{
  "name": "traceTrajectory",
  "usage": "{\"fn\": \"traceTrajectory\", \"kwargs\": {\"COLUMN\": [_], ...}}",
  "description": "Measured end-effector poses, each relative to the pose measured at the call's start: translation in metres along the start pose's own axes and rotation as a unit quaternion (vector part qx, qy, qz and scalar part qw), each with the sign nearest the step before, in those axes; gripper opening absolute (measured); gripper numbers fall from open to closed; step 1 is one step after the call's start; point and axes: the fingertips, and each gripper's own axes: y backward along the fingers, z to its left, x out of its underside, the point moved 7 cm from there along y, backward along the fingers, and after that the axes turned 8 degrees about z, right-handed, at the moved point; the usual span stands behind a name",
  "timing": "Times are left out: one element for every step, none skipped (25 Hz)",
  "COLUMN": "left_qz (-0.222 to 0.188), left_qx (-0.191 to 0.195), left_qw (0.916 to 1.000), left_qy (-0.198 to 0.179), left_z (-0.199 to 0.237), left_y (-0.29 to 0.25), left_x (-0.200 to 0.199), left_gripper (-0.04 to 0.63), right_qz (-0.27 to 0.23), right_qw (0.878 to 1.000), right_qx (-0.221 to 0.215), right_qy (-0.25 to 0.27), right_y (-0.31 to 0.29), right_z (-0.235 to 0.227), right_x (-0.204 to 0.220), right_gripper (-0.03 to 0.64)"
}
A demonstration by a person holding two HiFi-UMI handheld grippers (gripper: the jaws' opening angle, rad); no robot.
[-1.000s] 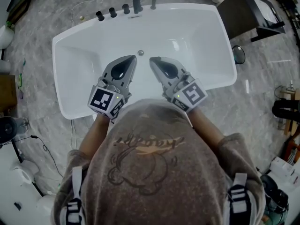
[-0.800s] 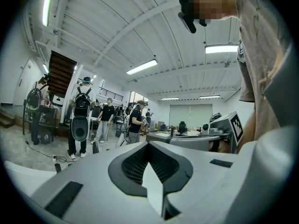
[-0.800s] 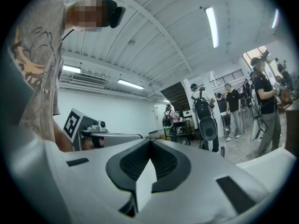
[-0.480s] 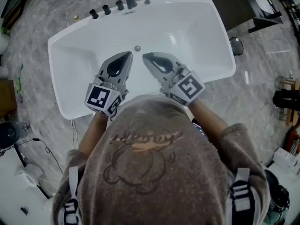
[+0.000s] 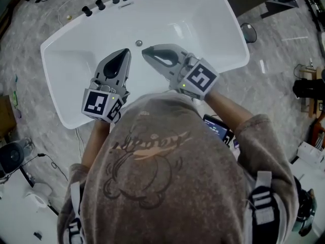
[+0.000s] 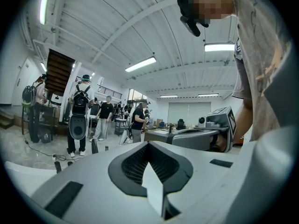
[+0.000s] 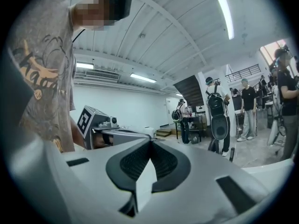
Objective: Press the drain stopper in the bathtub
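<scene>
From above, the white tub (image 5: 66, 85) fills the top of the picture. The little round stopper (image 5: 138, 43) sits on the tub floor, in the upper middle. Black knobs (image 5: 100, 4) stand in a row on the tub's far edge, at the upper left. The left gripper (image 5: 124, 52) is left of the middle and points up the picture. Its tip is just below and left of the stopper. The right gripper (image 5: 144, 50) comes in from the right and leans to the left. Its tip is just beside the stopper, a little lower and to the right. I cannot tell if it touches the stopper. The two tips are near each other, and the stopper is just above the gap between them.

In the left gripper view, the left gripper (image 6: 148, 143) has its two jaws pressed together, with nothing held in them. The right gripper (image 6: 154, 134) shows at the middle right. People (image 6: 81, 106) stand far back on the left. The stopper does not show here.

In the right gripper view, the right gripper (image 7: 150, 142) also has its jaws pressed together and holds nothing. The left gripper (image 7: 135, 134) shows at the middle left. More people stand on the right side. The stopper does not show here either.
</scene>
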Motion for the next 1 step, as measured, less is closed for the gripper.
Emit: {"fn": "traceTrajectory", "kwargs": {"left_qz": [0.001], "left_qx": [-0.001], "left_qw": [1.0], "left_qy": [0.0], "left_z": [-0.0015], "left_y": [-0.0003], "left_x": [0.0008], "left_gripper": [0.002], "right_qz": [-0.001], "right_qw": [1.0], "right_qx": [-0.001], "right_qy": [0.002], "right_y": [0.0014], "right_z": [-0.0003], "right_x": [0.0], "right_gripper": [0.0]}}
